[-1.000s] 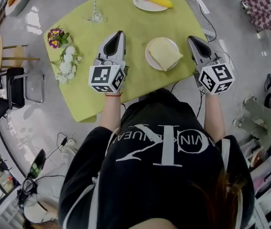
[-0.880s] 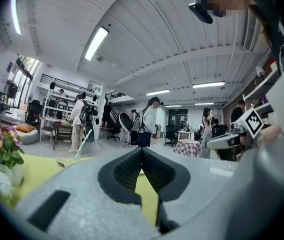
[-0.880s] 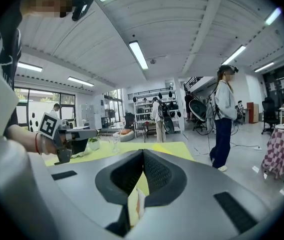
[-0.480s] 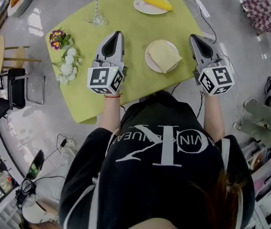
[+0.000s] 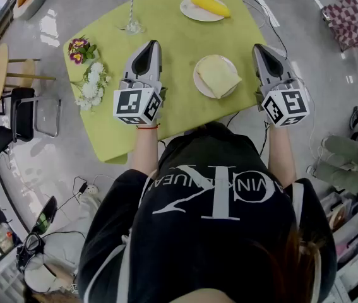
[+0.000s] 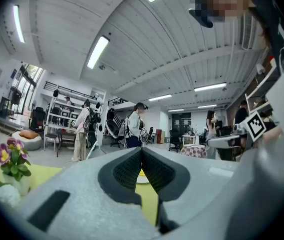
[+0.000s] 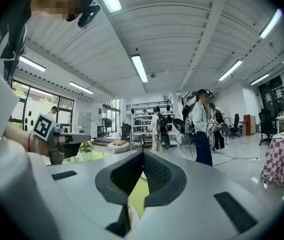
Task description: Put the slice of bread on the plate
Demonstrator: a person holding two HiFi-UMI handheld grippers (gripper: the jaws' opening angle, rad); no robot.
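Note:
A pale slice of bread (image 5: 217, 76) lies on a white plate (image 5: 199, 84) near the front of the yellow-green table (image 5: 179, 36), with one corner overhanging the rim. My left gripper (image 5: 153, 43) hovers to the left of the plate, shut and empty. My right gripper (image 5: 258, 47) is held at the table's right edge, to the right of the plate, also shut and empty. In the left gripper view the left gripper's (image 6: 142, 149) pads meet over the table. The right gripper view shows the right gripper's (image 7: 143, 152) pads pressed together.
A second plate with a yellow food item (image 5: 209, 5) stands at the far side. A glass with a straw (image 5: 132, 21), purple flowers (image 5: 77, 48) and white flowers (image 5: 91, 84) are on the left. A chair (image 5: 22, 113) and cables lie on the floor; people stand far off.
Both grippers have risen slightly, still shut. The bread and plate have not moved on the table.

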